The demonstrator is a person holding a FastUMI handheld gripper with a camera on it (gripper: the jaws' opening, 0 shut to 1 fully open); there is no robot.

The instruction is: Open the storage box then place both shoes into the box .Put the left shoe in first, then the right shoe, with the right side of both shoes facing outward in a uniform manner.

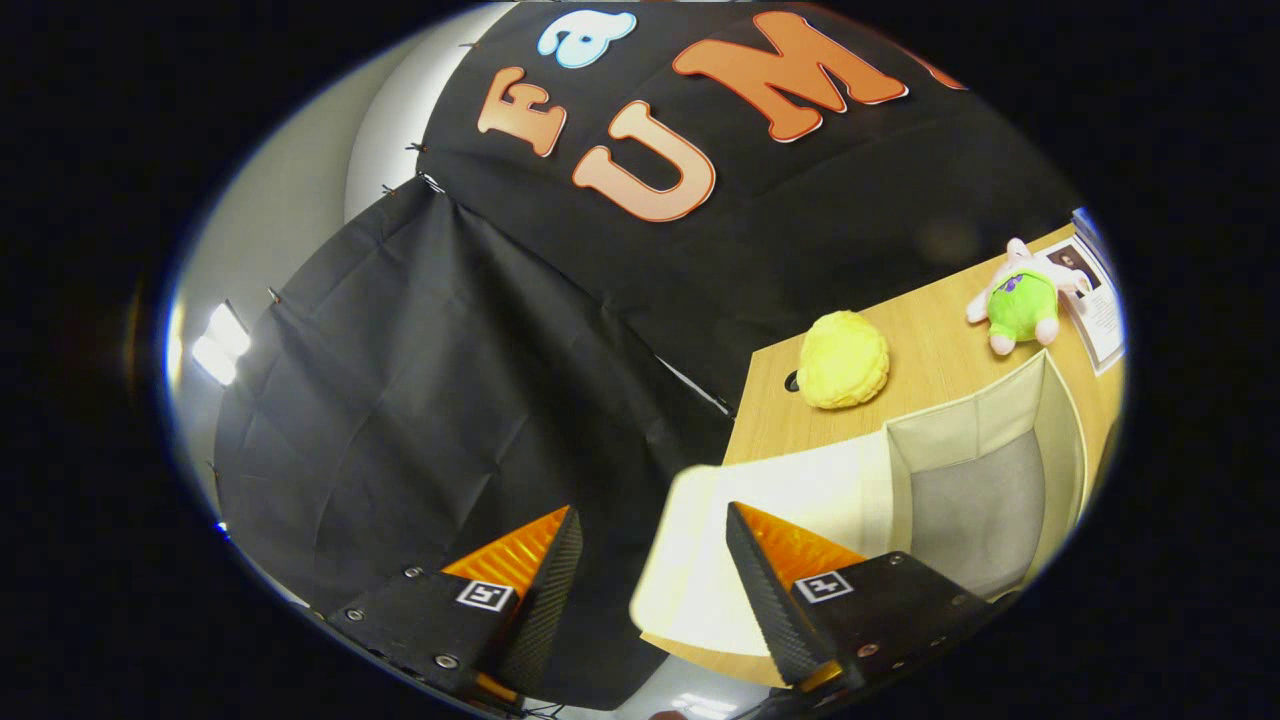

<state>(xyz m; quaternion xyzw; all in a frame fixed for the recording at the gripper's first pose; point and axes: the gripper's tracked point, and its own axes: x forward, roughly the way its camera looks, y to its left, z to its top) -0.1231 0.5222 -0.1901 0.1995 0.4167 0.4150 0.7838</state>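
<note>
Hand-held gripper [650, 590] wide open and empty, storage box [985, 470] just beyond its right finger on the tilted wooden surface [930, 350], mouth open, lid flap [760, 520] toward the fingers, near corner hidden, yellow plush [843, 359] and green plush [1022, 305] beyond.

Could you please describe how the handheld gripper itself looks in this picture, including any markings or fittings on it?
The gripper has two wedge-shaped fingers that taper forward, their inner faces finely ribbed. Each finger sits on a flat black mounting plate held by small silver screws. Both plates carry a small square black-and-white tag, like a fiducial marker. No cable is visible.
</note>
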